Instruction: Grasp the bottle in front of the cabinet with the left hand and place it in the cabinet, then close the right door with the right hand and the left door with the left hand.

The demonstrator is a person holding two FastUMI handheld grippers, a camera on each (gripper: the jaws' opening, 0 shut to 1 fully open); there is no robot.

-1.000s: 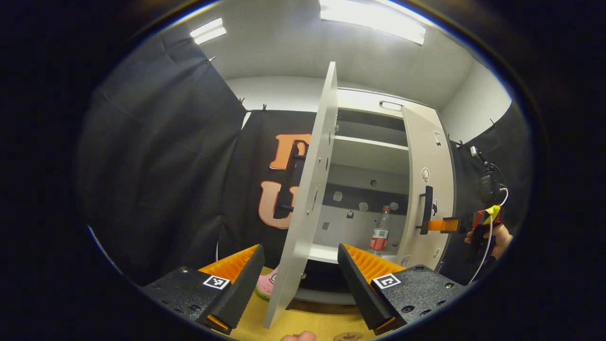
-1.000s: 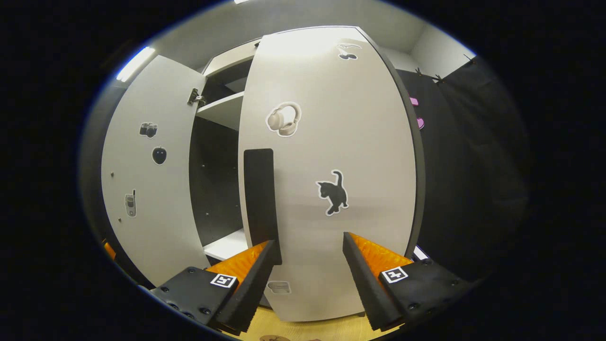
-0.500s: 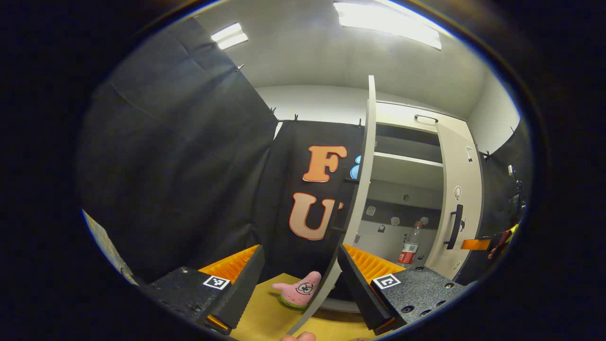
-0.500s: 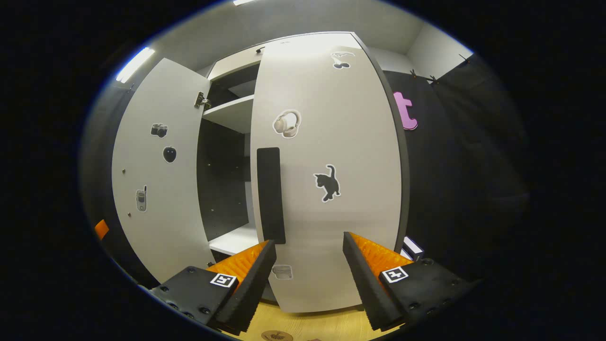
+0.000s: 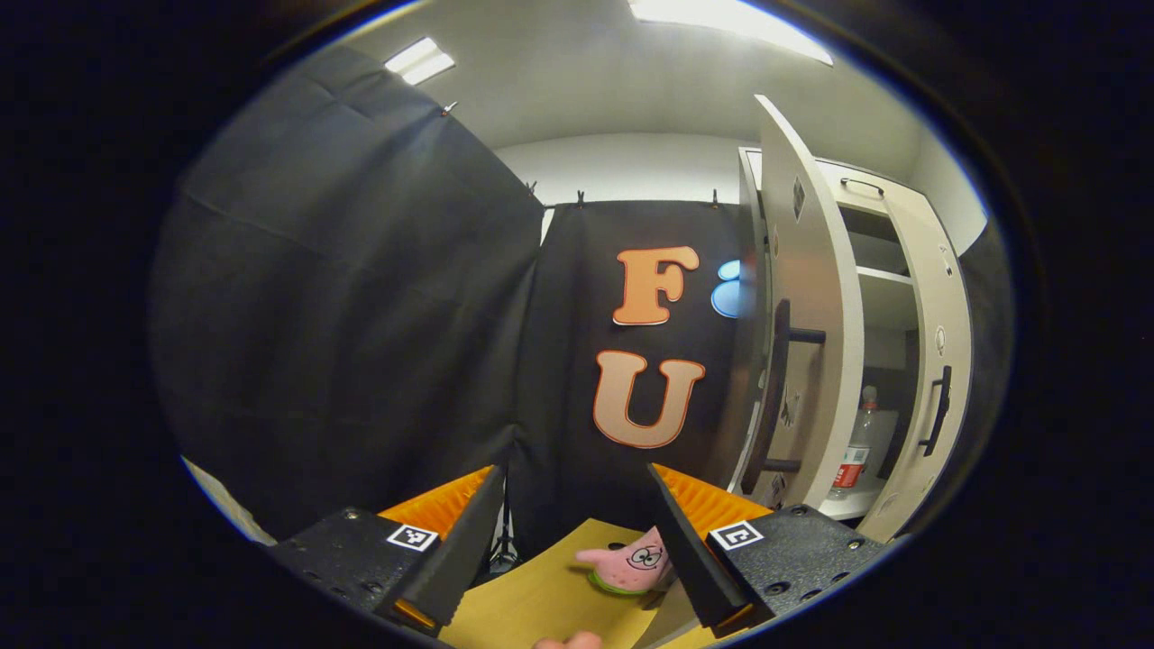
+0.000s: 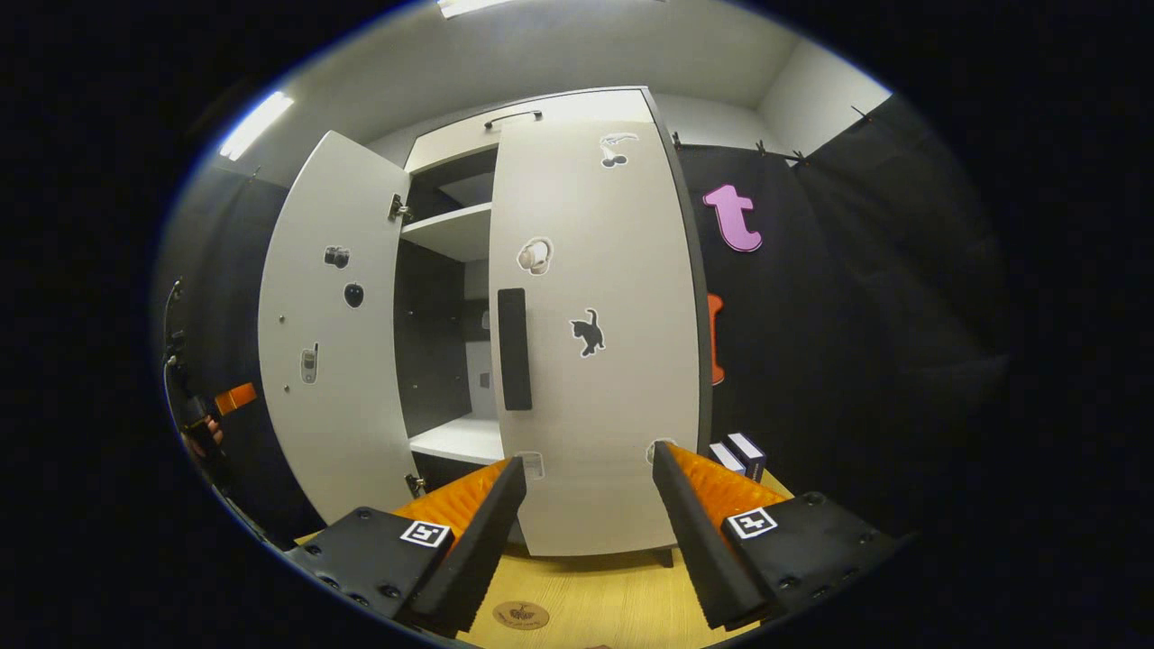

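The left gripper [image 5: 570,532] has swung out past the left door [image 5: 807,297]: a second ago the door's edge stood between its fingers, and now both fingers frame bare booth wall, jaws wide and holding nothing. A pink star toy [image 5: 631,566], half hidden by the door earlier, now lies in plain sight on the table [image 5: 532,599] just beside the right finger. The left door is seen from its outer face, its dark handle [image 5: 773,397] showing, and it stands ajar. Behind it the bottle [image 5: 855,443] stands upright on the cabinet's lower shelf, seen through the gap between the doors. In the right gripper view the right gripper [image 6: 588,527] has drawn back from the right door [image 6: 595,315], which looks smaller than a second ago and now lies nearly flush with the cabinet [image 6: 451,230]; its jaws are wide and empty, apart from the door. Two small boxes [image 6: 739,453] have come into sight to the right of the cabinet. Count: one bottle, one toy, two doors, two handles, two boxes, two shelves.
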